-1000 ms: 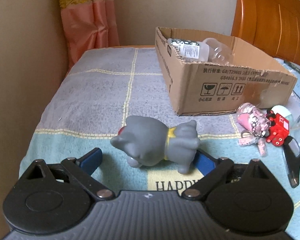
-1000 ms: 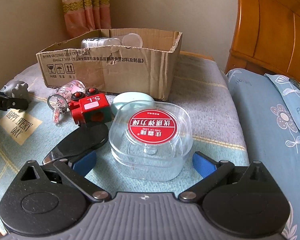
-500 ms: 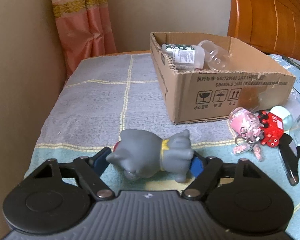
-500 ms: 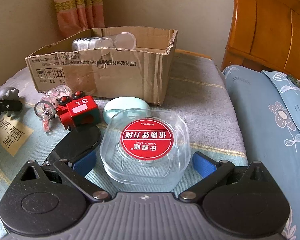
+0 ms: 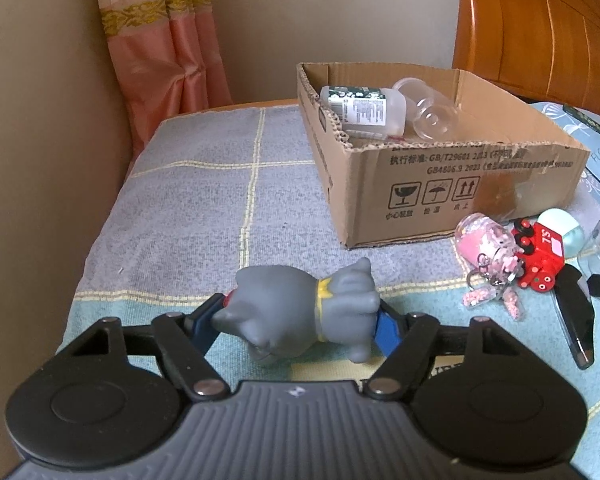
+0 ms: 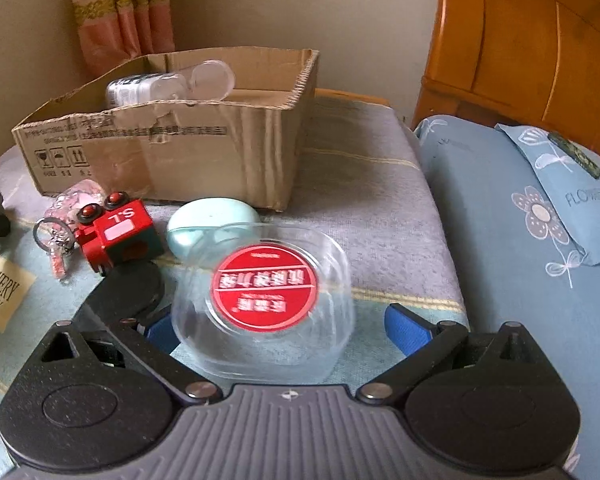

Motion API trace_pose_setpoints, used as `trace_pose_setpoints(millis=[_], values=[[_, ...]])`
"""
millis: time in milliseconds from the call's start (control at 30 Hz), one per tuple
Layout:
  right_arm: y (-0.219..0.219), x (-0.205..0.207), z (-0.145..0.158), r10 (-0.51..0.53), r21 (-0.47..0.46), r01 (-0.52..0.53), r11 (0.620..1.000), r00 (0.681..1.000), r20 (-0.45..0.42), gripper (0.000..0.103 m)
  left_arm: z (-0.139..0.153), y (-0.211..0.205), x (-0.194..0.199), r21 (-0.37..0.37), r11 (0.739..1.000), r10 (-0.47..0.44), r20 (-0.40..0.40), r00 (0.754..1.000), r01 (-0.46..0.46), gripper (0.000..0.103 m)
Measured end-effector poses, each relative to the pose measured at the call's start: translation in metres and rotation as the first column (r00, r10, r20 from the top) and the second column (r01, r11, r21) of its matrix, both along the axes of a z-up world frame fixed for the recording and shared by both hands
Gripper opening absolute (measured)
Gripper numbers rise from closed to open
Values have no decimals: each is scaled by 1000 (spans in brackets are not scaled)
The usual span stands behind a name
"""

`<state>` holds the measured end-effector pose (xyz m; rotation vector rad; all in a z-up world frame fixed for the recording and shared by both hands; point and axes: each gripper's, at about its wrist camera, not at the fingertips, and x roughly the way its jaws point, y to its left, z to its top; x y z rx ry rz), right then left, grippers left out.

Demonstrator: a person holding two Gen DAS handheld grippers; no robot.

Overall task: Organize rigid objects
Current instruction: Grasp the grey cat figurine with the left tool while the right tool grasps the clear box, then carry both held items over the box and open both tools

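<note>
Grey rubbery cat figurine with a yellow collar (image 5: 304, 312) lies on its side across the mouth of the left gripper (image 5: 296, 326), its long axis running crosswise from one blue finger pad to the other, head toward the left pad and hind legs toward the right; both pads press against it, so the left gripper is clamped on the toy, low over the checked bedspread (image 5: 204, 200). From there the open brown cardboard box (image 5: 440, 176) stands ahead and to the right, well apart, already holding a labelled plastic bottle (image 5: 360, 110) and a clear plastic jar (image 5: 432, 108); the carry I would expect runs forward and rightward over its near wall. The right gripper (image 6: 276, 330) is spread wide around a clear square plastic container with a red round label (image 6: 264, 300), which sits between the blue pads; the left pad looks close to its side, the right pad stands clear of it, so nothing is gripped yet. A red toy train block (image 6: 116, 236), a pale mint oval case (image 6: 214, 226) and a pink glitter keychain (image 6: 66, 216) lie between that container and the box. Compared with a second ago, the left fingers, then wide open either side of the cat, have closed onto it and the view has risen slightly, while the right gripper has edged nearer its container, whose label now shows blurred.
</note>
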<state>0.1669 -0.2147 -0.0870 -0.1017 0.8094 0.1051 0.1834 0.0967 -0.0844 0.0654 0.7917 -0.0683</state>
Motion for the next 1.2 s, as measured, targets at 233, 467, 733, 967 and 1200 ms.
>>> trace_pose_setpoints(millis=[233,467,733,967,1200], values=[[3,4,7,7,10,-7,1000,999,-48,82,4,1,0,-2,1000,-19,-11,1000,19,73],[0,2,13,71,-13,-73,997,993,-91,79,14,2,-5,6,998,-60,-20,998,61,72],[-13,-10,44,168,34,-166,986,981,-94,79,51,-3,-17,-7,988,-152,-35,988,151,72],[-15,-10,78,249,53,-246,968,967,-58,79,93,-28,-11,-6,967,-256,-12,967,256,72],[-12,5,110,296,37,-296,954,955,7,79,116,-61,19,8,946,-323,10,946,323,72]])
